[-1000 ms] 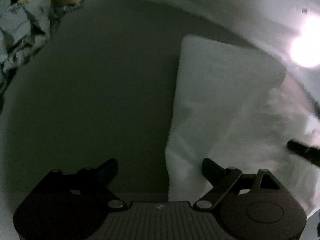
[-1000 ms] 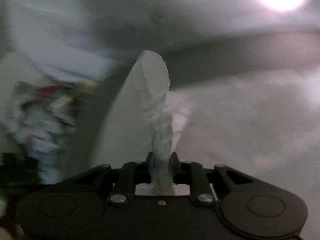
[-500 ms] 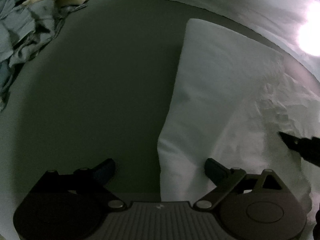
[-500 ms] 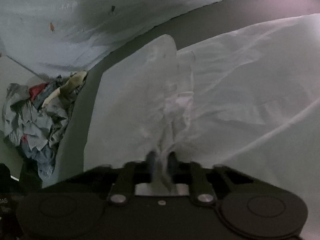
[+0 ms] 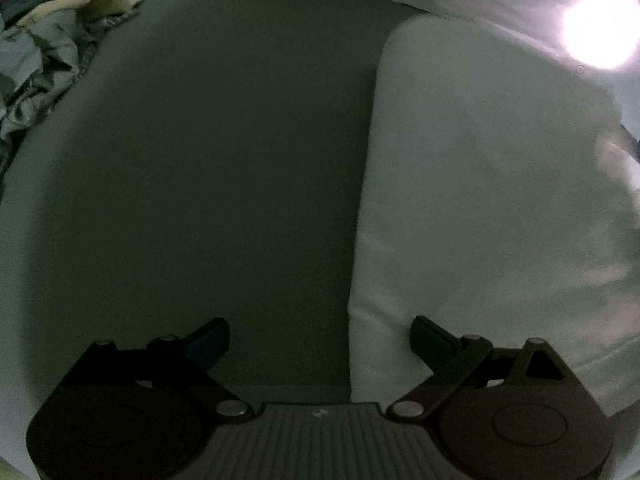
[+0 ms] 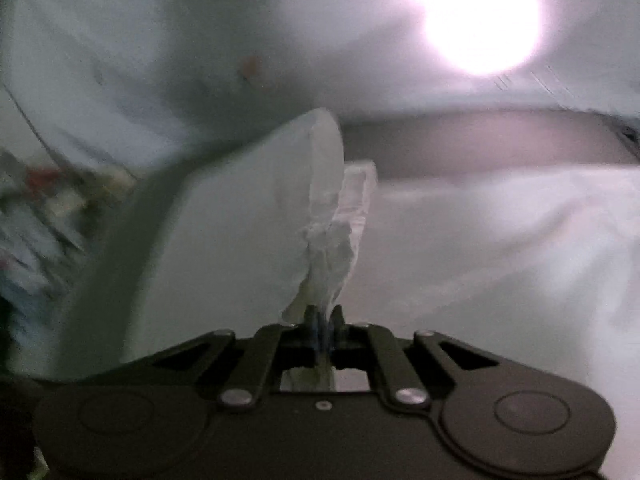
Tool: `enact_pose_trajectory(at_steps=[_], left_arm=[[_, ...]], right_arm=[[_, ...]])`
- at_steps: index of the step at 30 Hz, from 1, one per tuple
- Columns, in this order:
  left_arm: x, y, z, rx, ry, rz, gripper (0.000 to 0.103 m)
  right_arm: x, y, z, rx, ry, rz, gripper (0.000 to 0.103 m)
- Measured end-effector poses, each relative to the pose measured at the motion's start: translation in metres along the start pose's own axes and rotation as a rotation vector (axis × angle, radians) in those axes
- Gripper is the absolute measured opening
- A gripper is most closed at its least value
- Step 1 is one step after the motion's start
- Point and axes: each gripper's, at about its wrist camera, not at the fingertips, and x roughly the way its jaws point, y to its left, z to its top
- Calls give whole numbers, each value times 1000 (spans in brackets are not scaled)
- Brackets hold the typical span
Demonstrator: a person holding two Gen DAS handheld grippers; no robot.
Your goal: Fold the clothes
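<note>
A white garment lies spread on a dark grey surface, its long straight edge running up the middle of the left wrist view. My left gripper hovers over that edge with its jaws opening wide and nothing pressed between them; the right finger is above the cloth, the left one above bare surface. In the right wrist view my right gripper is shut on a bunched fold of the white garment, which rises from the jaws in a crumpled ridge.
A heap of crumpled clothes lies at the far left, blurred in the right wrist view. A pale sheet borders the dark surface at the back. A bright lamp glare whites out the upper right.
The left gripper has slid along the garment's edge and its jaws stand a bit wider. The right gripper's tip has left the left view. The right view has swung while it keeps the fold.
</note>
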Motion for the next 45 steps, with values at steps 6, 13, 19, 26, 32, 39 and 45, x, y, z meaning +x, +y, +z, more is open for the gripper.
enact_pose_trajectory(at_steps=[6,13,19,26,32,39,45], left_arm=[[-2,-3,-6,-24,-13,23,103],[-11,-21,-24,-34,-35,59,103],[-9,-27,-27,-54,-51,93,103],[-13,-26,-28,-81,-57,107,103],[-16,-36,-35,-108,-70,141,103],[-24,-37,-41,-147,-47,145,103],[-29,-41,-47,-175,-47,148,103]], right_arm=[[20,-27,-25,205,10,4,18],[5,-37,-42,227,11,27,27],[-49,-85,-73,299,-50,24,29],[-118,-180,-104,594,-249,-221,57],[-126,-258,-108,775,-344,-316,70],[-100,-319,-101,1055,-466,-163,63],[-73,-332,-141,1581,-734,240,22]])
